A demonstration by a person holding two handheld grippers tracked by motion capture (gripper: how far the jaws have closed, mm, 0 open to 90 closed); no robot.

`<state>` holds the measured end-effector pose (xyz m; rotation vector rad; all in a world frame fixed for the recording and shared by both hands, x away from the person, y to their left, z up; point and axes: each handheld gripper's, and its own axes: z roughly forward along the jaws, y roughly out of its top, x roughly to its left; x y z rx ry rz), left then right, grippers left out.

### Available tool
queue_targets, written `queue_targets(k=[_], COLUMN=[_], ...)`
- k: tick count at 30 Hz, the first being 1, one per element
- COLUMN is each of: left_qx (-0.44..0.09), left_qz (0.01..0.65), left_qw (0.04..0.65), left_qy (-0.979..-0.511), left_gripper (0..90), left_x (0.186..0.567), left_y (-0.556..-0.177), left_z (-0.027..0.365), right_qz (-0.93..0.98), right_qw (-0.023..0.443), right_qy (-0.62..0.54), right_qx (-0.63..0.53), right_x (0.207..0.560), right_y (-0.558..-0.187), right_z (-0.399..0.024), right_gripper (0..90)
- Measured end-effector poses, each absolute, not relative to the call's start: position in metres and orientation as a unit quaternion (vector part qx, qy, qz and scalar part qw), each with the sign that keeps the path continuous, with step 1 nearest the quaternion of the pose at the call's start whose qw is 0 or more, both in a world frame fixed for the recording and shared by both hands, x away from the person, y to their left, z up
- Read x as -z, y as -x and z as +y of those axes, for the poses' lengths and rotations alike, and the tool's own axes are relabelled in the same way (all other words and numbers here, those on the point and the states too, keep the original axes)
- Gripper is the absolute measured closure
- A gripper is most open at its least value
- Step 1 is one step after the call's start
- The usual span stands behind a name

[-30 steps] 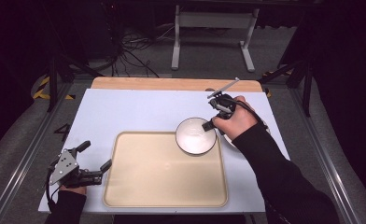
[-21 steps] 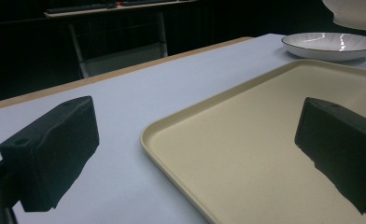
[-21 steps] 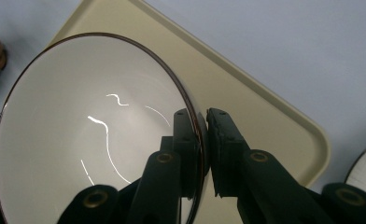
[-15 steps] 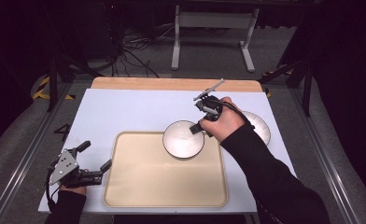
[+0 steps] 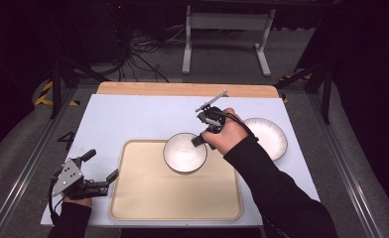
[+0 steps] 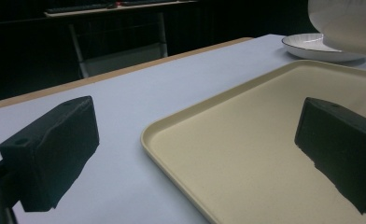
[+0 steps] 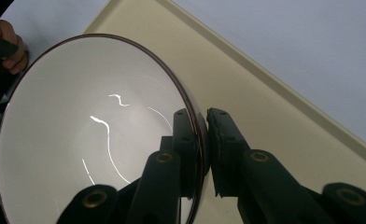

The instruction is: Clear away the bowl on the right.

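No text, label, brand, number or sign can be read in any of the views. The round white bowl with a dark rim [image 5: 185, 152], the shallow beige plastic tray [image 5: 148, 198], the white ribbed plate [image 5: 271, 136] and the pale blue desk [image 5: 133, 119] all carry plain, unmarked surfaces.
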<state>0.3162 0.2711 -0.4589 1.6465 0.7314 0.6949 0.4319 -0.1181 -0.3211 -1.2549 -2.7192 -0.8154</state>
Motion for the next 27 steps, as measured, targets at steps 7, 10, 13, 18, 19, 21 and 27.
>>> queue_targets(k=[7,10,13,18,19,21,27], left_qx=[-0.295,-0.296,-0.295,-0.296,-0.296,-0.296,-0.295], left_qz=[0.312,0.312,0.312,0.312,0.311,0.312,0.311], left_qw=[0.569,0.569,0.568,0.568,0.568,0.568,0.569], left_qy=[-0.701,-0.701,-0.702,-0.702,-0.702,-0.702,-0.702], left_gripper=[0.3,0.3,0.3,0.3,0.3,0.3,0.3], left_x=[0.459,0.459,0.459,0.459,0.459,0.459,0.459], left_y=[-0.316,-0.316,-0.316,-0.316,-0.316,-0.316,-0.316], left_z=[0.271,0.271,0.271,0.271,0.271,0.271,0.271], right_qz=[-0.877,-0.878,-0.88,-0.882,-0.882,-0.883,-0.885], right_qw=[0.027,0.033,0.039,0.042,0.043,0.045,0.047], right_qy=[0.405,0.403,0.401,0.4,0.4,0.4,0.398], right_qx=[0.257,0.255,0.25,0.247,0.244,0.242,0.237], right_x=[0.338,0.345,0.352,0.36,0.363,0.367,0.376], right_y=[-0.434,-0.433,-0.433,-0.432,-0.432,-0.433,-0.433], right_z=[-0.112,-0.109,-0.105,-0.102,-0.101,-0.099,-0.096], right_gripper=[81.6,81.5,81.3,81.2,81.2,81.1,81.0])
